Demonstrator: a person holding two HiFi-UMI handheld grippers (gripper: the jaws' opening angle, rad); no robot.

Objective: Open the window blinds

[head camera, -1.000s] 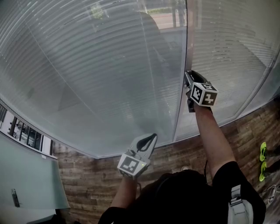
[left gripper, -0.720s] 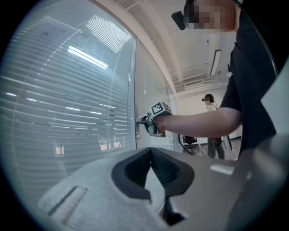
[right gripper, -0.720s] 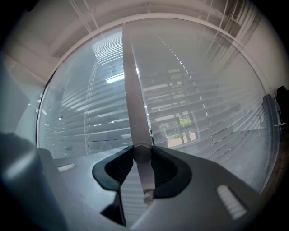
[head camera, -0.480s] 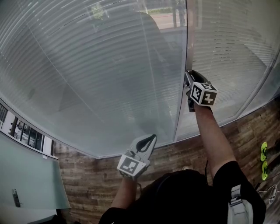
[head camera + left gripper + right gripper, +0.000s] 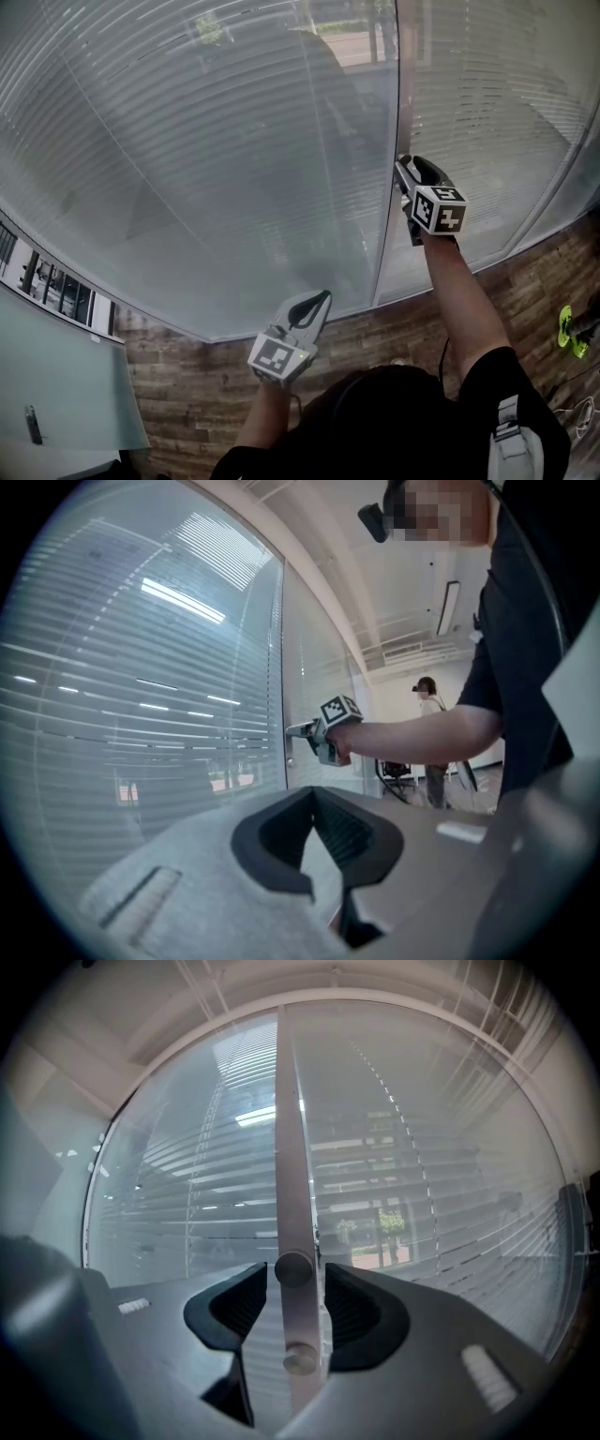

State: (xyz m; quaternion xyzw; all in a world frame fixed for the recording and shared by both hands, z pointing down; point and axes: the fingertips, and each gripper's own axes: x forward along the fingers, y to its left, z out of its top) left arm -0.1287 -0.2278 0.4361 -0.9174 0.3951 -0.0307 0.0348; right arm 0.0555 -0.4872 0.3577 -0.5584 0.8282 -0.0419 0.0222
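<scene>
Only the right gripper view shows the right gripper's (image 5: 295, 1274) jaws parted around a round silver knob (image 5: 293, 1267) on the grey frame post (image 5: 289, 1147). The left gripper's (image 5: 314, 795) jaws meet, empty.

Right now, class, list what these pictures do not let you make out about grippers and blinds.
Right gripper: whether its pads touch the knob; gaps too slight, right gripper view.
Blinds: top cut off by the head view's edge.
Knob in head view: hidden behind the right gripper.

Head view: tips of my right gripper (image 5: 404, 170) lost against the window post (image 5: 397, 84); knob (image 5: 293, 1268) hidden there. Green object (image 5: 568, 330) clipped at right edge. Distant person (image 5: 431, 703) too small to detail.
</scene>
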